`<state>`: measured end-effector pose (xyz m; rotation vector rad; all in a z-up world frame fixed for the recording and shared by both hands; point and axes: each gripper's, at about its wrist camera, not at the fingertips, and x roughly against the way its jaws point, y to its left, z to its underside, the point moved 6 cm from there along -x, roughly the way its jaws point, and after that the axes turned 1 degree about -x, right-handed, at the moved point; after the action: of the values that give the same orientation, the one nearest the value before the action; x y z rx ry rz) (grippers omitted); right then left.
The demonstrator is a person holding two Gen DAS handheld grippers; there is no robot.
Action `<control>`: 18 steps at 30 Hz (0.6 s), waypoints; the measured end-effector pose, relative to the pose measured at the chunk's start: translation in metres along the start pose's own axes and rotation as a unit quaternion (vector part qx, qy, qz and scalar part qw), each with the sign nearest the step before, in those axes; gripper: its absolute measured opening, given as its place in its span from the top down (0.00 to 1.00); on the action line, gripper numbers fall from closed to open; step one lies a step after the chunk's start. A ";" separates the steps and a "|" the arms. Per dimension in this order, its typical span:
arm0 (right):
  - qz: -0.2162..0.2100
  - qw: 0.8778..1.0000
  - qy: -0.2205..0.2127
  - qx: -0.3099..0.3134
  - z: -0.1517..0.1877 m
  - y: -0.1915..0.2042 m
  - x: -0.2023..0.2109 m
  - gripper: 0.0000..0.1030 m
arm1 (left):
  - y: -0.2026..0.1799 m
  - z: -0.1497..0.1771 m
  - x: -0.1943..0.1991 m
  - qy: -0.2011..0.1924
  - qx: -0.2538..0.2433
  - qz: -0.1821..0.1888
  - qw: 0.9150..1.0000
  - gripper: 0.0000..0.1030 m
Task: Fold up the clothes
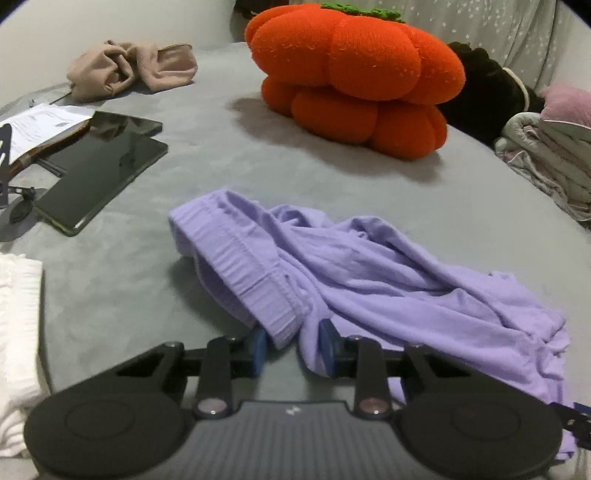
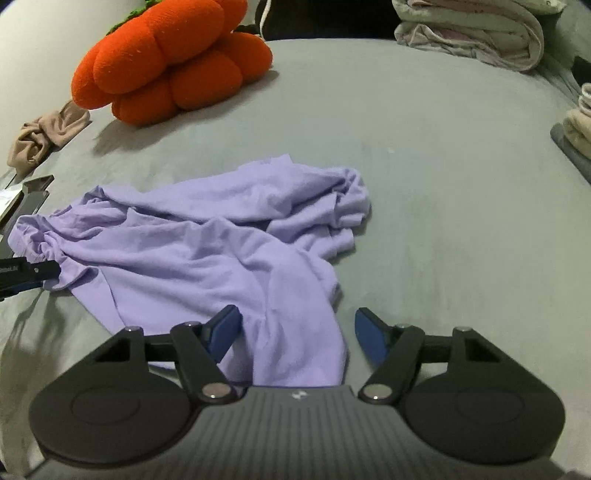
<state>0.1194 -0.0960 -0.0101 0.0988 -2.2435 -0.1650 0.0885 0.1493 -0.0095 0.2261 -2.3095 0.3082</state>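
Looking along my left tongs (image 1: 291, 345), I see the lilac garment (image 1: 369, 280) lying crumpled on the grey bed (image 1: 369, 184), its ribbed waistband (image 1: 240, 266) running down toward me until the near end sits right between the two blue pads (image 1: 327, 345). The jaws stand narrow around that end, and a fold of the cloth lies against the right pad, but I cannot tell whether they actually pinch the fabric. From my right tongs (image 2: 295, 338) the same garment spreads up and to the left, and a loose lobe of it hangs down into the gap; the left pad (image 2: 221, 332) touches the cloth while the right pad stands clear of it, over bare bed, so these jaws are released and wide. At the left edge of the right view the tip of the left tongs meets the gathered waistband end. Beyond the garment sit an orange pumpkin cushion (image 1: 354, 74), two dark tablets (image 1: 103, 166) to the left, and folded bedding (image 2: 472, 33) at the far right.
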 end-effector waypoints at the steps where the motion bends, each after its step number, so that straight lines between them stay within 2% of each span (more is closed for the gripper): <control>1: -0.001 1.000 0.000 0.001 0.000 0.001 0.001 0.30 | 0.000 0.001 -0.001 0.001 -0.001 -0.003 1.000 0.71; 2: -0.003 1.000 0.000 0.001 0.001 0.001 0.001 0.30 | 0.000 0.000 -0.001 -0.001 -0.004 -0.002 1.000 0.72; 4: -0.006 1.000 0.001 0.003 0.003 0.001 0.000 0.31 | -0.002 -0.001 0.000 -0.006 -0.012 0.003 1.000 0.92; 6: -0.005 1.000 -0.001 0.005 0.002 0.000 0.000 0.44 | -0.001 -0.002 0.003 -0.011 -0.010 0.007 1.000 0.93; 7: -0.005 1.000 -0.003 0.006 0.001 0.000 0.000 0.55 | 0.002 -0.004 0.005 -0.017 -0.002 0.009 1.000 0.94; 9: -0.008 1.000 -0.007 0.004 -0.001 0.000 0.002 0.70 | 0.010 -0.013 0.018 -0.053 0.023 0.012 0.998 0.95; 10: -0.014 1.000 -0.009 0.001 -0.003 -0.001 0.004 0.86 | 0.012 -0.019 0.029 -0.079 0.027 0.012 0.996 0.95; 12: -0.025 1.000 -0.018 -0.007 -0.007 -0.002 0.009 0.88 | 0.014 -0.028 0.053 -0.139 0.018 0.016 0.990 0.95; 13: -0.033 0.999 -0.025 -0.008 -0.010 -0.002 0.013 0.88 | 0.016 -0.030 0.059 -0.152 0.015 0.017 0.988 0.95; 14: -0.038 0.999 -0.032 -0.009 -0.012 -0.002 0.017 0.88 | 0.017 -0.031 0.062 -0.157 0.014 0.019 0.987 0.95; 18: -0.053 0.998 -0.046 -0.004 -0.018 0.001 0.029 0.88 | 0.024 -0.025 0.055 -0.128 0.023 0.016 0.991 0.95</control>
<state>0.1151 -0.1006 0.0238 0.2088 -2.3306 -0.2407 0.0622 0.1755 0.0432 0.2664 -2.5629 0.3678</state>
